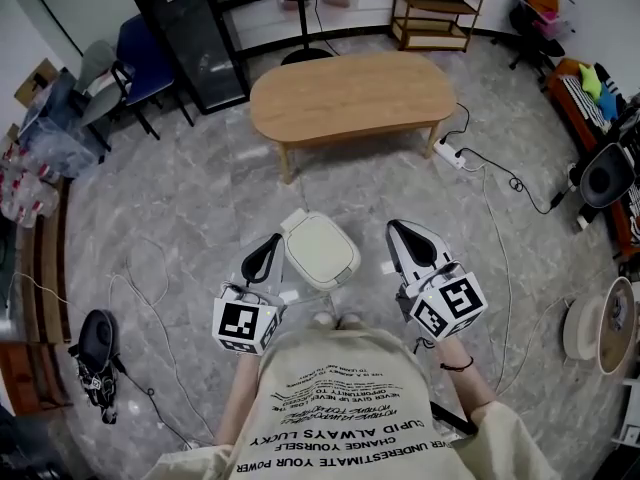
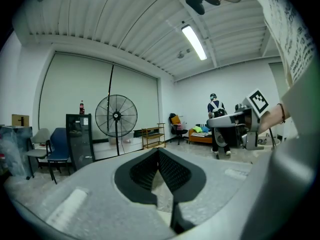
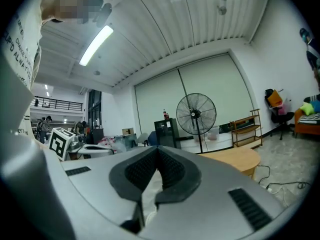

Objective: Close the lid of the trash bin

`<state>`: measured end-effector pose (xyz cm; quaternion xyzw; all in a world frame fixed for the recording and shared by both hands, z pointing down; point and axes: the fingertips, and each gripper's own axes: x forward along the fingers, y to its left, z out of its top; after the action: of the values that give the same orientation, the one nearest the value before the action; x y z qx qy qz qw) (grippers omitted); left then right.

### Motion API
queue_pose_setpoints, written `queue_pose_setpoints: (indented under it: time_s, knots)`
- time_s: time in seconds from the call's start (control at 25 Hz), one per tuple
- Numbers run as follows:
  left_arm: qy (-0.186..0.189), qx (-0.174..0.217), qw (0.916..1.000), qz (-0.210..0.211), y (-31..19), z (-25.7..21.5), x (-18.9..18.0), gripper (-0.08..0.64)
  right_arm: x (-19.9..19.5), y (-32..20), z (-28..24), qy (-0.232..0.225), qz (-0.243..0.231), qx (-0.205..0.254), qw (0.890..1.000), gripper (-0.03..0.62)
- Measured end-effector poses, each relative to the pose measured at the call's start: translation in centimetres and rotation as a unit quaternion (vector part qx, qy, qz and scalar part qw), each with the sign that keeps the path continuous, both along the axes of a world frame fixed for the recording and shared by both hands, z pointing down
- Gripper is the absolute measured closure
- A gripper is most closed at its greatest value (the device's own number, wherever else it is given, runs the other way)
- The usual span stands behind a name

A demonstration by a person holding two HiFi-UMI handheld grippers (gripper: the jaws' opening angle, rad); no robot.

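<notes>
The trash bin (image 1: pixel 320 251) is small, cream-white and squarish, and stands on the marble floor just in front of the person's feet. Its lid lies flat on top and looks closed. My left gripper (image 1: pixel 272 240) hangs just left of the bin and my right gripper (image 1: pixel 394 228) just right of it; both seem raised above it and neither touches it. Each gripper's own view shows the dark pads meeting with nothing between them: left gripper (image 2: pixel 159 151), right gripper (image 3: pixel 157 149). Neither gripper view shows the bin.
An oval wooden table (image 1: pixel 350 93) stands beyond the bin. A power strip with cables (image 1: pixel 450 155) lies to its right. A black cabinet (image 1: pixel 195 33) and a blue chair (image 1: pixel 145 58) stand at the back left. A standing fan (image 2: pixel 116 116) is further off.
</notes>
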<state>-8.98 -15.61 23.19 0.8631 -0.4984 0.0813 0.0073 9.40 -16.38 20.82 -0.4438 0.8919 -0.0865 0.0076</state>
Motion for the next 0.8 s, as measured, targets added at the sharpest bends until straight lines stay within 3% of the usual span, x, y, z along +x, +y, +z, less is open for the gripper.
queue_pose_setpoints:
  time_s: [0.8]
  knots:
    - [-0.004, -0.012, 0.9998, -0.014, -0.6, 1.2, -0.2, 0.537, 1.1, 0.0, 1.1, 0.018, 0.012, -0.001, 1.000, 0.588]
